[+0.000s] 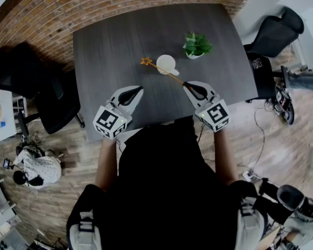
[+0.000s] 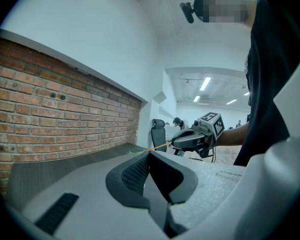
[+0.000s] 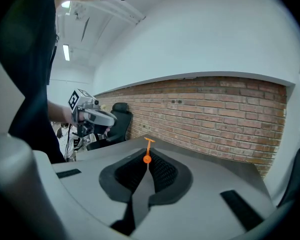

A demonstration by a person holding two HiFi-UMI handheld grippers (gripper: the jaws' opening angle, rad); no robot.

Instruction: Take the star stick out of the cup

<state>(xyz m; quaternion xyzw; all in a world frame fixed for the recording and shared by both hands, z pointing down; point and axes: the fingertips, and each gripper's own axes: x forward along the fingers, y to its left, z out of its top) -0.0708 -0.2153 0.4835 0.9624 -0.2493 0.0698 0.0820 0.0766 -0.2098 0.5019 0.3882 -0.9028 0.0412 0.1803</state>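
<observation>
Right gripper view — right gripper [image 3: 147, 157] clamps thin orange star-tipped stick [image 3: 148, 147], axis straight out from jaws, by white cup [image 1: 166, 64] — left gripper [image 2: 149, 159] pinched empty, farther.

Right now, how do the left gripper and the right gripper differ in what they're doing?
The right gripper has its fingers shut on the end of the star stick, which runs past the white cup; the left gripper holds nothing. In the head view the right gripper points up-left toward the cup, the left gripper up-right. Shared: both have their fingers together, over the near part of the dark table.
</observation>
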